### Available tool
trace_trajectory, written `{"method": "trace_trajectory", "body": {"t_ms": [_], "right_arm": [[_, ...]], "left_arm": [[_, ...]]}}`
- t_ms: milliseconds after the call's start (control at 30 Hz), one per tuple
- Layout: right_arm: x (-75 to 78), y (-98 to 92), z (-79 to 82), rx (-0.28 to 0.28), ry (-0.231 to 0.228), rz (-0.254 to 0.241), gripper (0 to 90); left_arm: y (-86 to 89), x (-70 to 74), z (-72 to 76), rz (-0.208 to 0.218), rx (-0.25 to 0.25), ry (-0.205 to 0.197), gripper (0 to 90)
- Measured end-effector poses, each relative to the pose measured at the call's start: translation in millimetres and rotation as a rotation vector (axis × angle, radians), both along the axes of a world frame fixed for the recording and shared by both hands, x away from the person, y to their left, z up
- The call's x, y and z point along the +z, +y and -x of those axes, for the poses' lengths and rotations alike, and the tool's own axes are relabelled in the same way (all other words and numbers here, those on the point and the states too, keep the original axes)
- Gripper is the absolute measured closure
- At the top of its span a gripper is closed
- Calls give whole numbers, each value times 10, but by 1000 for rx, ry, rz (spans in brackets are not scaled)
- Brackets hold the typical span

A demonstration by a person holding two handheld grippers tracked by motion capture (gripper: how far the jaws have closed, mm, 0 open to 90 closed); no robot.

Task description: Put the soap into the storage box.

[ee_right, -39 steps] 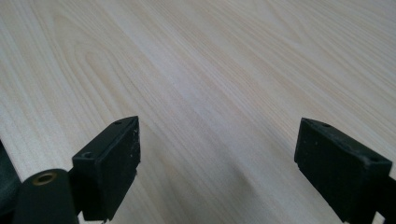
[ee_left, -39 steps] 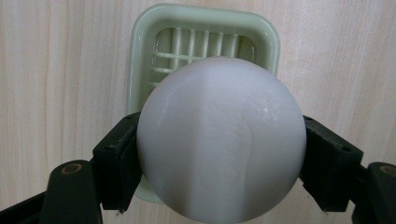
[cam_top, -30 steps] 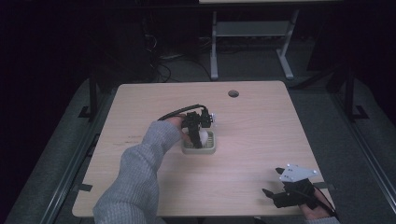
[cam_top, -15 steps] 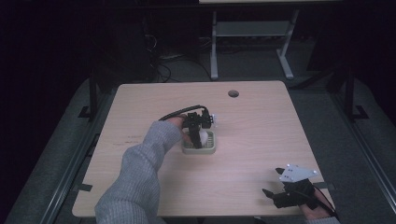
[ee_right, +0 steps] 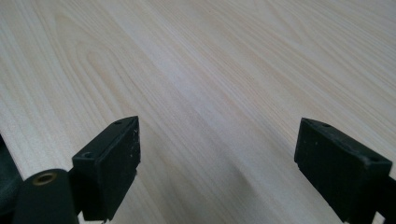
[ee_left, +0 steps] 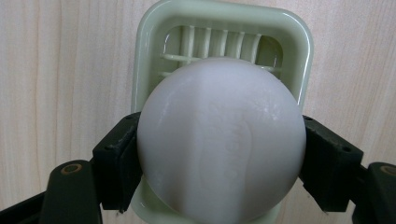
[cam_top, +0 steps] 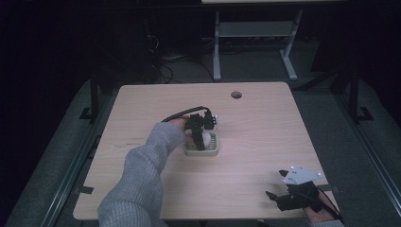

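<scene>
Near the middle of the pale wooden tabletop sits a small light-green soap dish, a rounded square with a slatted floor. The left hand-held gripper points down onto it, and in the left gripper view its two black jaws press against either side of a white soap bar with faint raised lettering on its face. So this hand-held gripper is clenched on the soap, one pad at each flank. The soap sits over the near part of the soap dish; its lower edge overlaps the dish's near rim, and the slats show beyond it (whether the bar rests on the slats or hangs just above them, I cannot tell from here). A grey knitted sleeve comes up from the bottom left to that gripper, and a black cable loops away behind it.

The right hand-held gripper lies low at the near right corner of the tabletop, well apart from the dish, with its grey three-cornered plate on top. In the right gripper view its jaws stand wide apart over bare wood grain, grasping nothing.

A round cable hole marks the far edge of the tabletop.
</scene>
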State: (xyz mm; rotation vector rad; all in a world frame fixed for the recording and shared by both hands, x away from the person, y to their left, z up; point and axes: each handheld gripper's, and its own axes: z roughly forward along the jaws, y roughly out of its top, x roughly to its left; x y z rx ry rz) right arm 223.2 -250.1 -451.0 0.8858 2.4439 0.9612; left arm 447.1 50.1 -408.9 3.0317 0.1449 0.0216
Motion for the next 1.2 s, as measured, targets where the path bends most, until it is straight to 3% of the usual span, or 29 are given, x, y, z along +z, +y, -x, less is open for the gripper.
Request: {"method": "trace_trajectory", "body": {"t_ms": [667, 767, 933, 1200], "right_arm": [[1, 1, 0, -3, 2, -4, 139], [-4, 5, -3, -4, 4, -5, 139], [6, 13, 6, 0, 3, -1, 139], [1, 1, 0, -2, 0, 2, 139]], "left_arm": [[22, 7, -13, 3, 7, 13, 238], [27, 57, 0, 34, 18, 0, 227], [47, 59, 14, 11, 22, -3, 219], [50, 118, 66, 23, 23, -19, 210]]}}
